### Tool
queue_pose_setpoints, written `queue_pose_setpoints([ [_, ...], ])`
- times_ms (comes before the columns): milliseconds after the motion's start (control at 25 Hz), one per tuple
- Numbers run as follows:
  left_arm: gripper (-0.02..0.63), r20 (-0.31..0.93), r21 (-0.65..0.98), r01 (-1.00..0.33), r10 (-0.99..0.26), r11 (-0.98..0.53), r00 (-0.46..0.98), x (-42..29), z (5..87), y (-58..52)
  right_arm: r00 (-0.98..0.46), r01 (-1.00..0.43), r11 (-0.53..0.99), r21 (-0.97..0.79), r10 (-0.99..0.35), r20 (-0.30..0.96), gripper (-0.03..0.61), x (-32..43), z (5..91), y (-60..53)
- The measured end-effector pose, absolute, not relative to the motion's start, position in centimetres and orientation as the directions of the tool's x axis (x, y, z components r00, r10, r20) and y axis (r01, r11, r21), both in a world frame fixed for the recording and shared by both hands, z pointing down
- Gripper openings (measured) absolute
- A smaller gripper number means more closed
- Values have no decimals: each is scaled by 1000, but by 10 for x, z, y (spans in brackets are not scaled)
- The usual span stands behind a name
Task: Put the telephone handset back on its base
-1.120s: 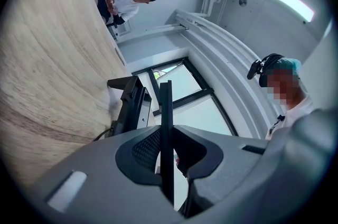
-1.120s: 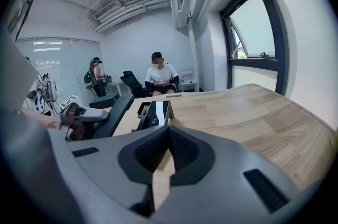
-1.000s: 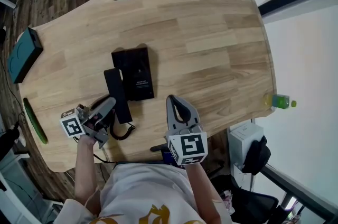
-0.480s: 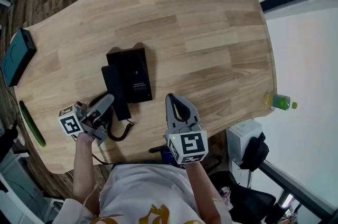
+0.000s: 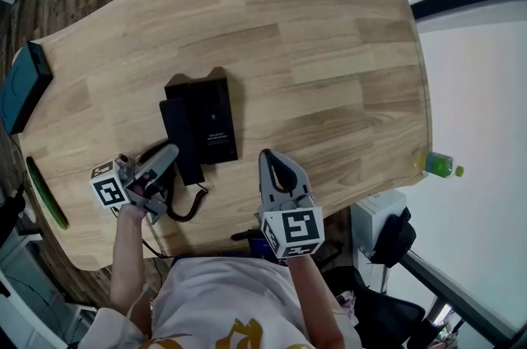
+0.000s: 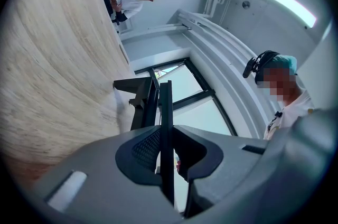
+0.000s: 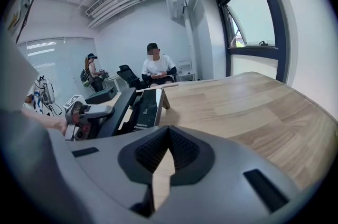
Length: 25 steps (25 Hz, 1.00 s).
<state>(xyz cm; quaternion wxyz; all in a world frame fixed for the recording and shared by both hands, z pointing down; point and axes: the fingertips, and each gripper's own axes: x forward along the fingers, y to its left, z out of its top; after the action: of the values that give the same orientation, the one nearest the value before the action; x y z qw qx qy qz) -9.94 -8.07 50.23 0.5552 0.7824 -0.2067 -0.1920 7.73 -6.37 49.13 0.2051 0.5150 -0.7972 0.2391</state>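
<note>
Left claw (image 5: 167,160) is clamped on the handset's (image 5: 182,140) near end, likely to steer it sideways. Handset sits along the left edge of the base (image 5: 212,118), not yet seated, cord (image 5: 188,207) trailing on the desk (image 5: 329,76). Right claw (image 5: 272,161) closed, empty, parked clear.

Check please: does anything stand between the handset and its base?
Nothing visible does. The handset, gripped by the left gripper, is right beside the left edge of the base, with no object between them. The coiled cord trails at the near end, clear of the base. The right gripper is off to the right.
</note>
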Motion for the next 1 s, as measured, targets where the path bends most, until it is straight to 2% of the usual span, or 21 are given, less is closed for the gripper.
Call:
queue_pose_setpoints([
  [1000,69,-70,944,-121,-544,-308,836,-101,504,-95,-397,-916,348,-202,-701,593,3,84,507,-73],
])
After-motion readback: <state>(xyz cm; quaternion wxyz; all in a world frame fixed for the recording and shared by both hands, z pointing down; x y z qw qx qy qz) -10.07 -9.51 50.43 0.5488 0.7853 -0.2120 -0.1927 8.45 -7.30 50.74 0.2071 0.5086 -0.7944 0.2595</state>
